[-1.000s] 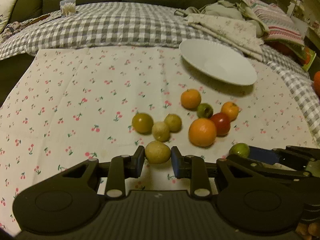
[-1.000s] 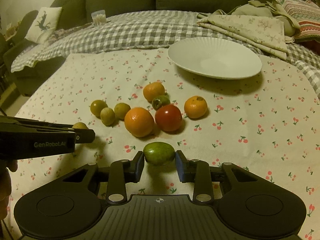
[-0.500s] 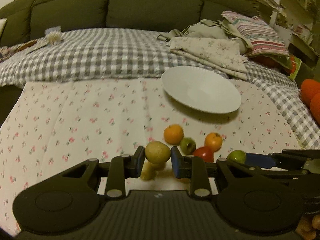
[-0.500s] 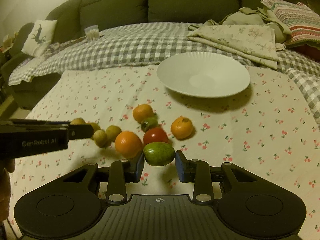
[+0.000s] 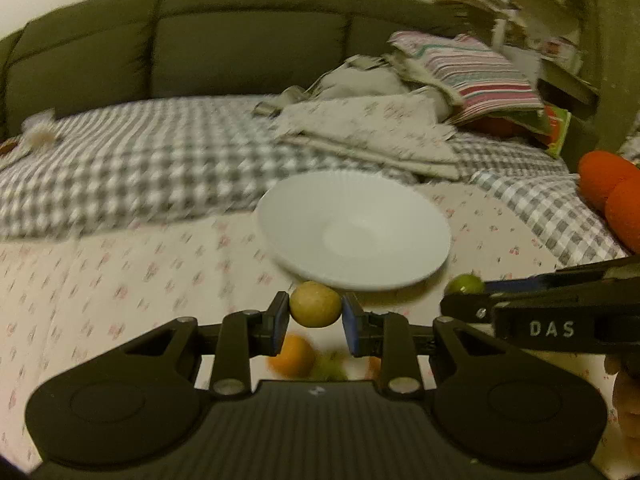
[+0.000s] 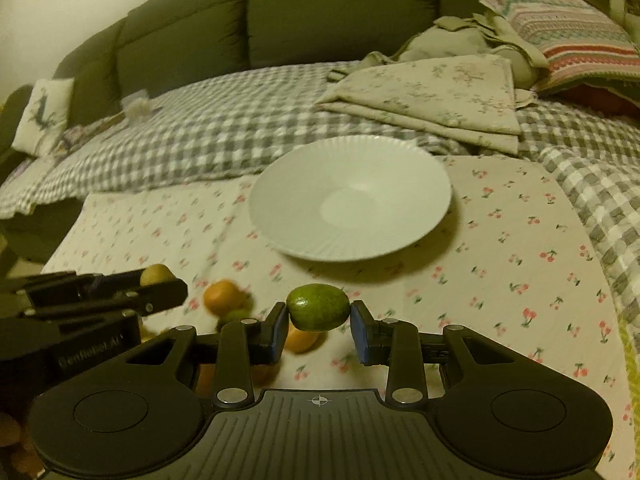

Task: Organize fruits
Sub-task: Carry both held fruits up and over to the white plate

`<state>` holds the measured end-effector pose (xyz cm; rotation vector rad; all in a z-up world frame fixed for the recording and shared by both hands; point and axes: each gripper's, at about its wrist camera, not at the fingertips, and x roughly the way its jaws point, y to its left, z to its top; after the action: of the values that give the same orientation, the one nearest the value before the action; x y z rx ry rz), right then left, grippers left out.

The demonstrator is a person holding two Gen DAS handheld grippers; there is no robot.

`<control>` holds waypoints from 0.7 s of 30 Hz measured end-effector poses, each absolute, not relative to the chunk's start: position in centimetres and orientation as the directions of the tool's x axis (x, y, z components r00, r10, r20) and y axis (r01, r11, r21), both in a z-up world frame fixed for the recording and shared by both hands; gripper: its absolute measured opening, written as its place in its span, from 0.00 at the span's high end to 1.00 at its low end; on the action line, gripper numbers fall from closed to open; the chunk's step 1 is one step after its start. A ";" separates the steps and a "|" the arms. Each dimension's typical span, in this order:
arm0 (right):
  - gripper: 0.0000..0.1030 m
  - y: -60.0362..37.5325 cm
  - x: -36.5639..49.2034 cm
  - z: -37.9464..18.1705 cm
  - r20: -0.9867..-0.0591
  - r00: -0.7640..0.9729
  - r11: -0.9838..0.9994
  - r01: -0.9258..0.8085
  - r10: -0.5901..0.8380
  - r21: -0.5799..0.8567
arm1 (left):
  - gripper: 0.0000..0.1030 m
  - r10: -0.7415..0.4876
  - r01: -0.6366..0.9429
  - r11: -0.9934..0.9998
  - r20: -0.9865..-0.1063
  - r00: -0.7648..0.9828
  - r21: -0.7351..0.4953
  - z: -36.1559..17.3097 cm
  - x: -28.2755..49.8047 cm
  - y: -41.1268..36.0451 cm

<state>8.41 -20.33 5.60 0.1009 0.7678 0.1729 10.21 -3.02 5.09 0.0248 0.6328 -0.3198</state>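
Dark green sofa cushions (image 6: 340,20) fill the background, and in front of them lies a grey-and-white checked blanket (image 6: 208,136) with folded floral cloths (image 6: 440,96) and a striped pillow (image 5: 476,72) piled at its far right. Nearer the cameras, a pale cloth printed with small cherries (image 6: 520,280) covers the surface.

From the left wrist view, the left gripper (image 5: 315,312) is clamped on a small yellowish fruit (image 5: 315,305), held clear of the cloth between its two blue-padded fingers. Just beyond and slightly right of that fruit sits an empty white plate (image 5: 356,228). Below the held fruit, blurred orange and green fruits (image 5: 294,354) lie on the cloth. To the right, the right gripper (image 5: 460,300) reaches in sideways, showing a green fruit at its tip.

From the right wrist view, the right gripper (image 6: 318,316) is clamped on an oval green fruit (image 6: 318,306), also raised above the cloth. The plate (image 6: 352,200) lies straight ahead of it. To its left, an orange fruit (image 6: 222,296) rests on the cloth, and the left gripper (image 6: 160,284) comes in from the left edge with the yellowish fruit (image 6: 154,274) at its tip. Both views are slightly blurred.
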 end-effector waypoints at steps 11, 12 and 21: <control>0.69 -22.4 13.8 4.7 -0.660 0.731 0.984 -0.099 0.174 0.149 | 0.74 -0.334 0.373 0.926 -0.571 0.750 -0.051 3.6 15.9 -5.4; 0.69 -22.4 14.2 4.6 -0.657 0.734 0.984 -0.104 0.172 0.142 | 0.74 -0.333 0.378 0.925 -0.572 0.749 -0.044 3.4 16.2 -5.5; 0.68 -22.0 16.7 3.1 -0.638 0.749 0.984 -0.127 0.179 0.126 | 0.74 -0.335 0.394 0.919 -0.584 0.740 -0.029 1.7 18.0 -6.0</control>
<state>16.68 -21.95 3.14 0.0762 0.7053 0.1673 18.05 -6.02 1.66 0.0981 0.6207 -0.4005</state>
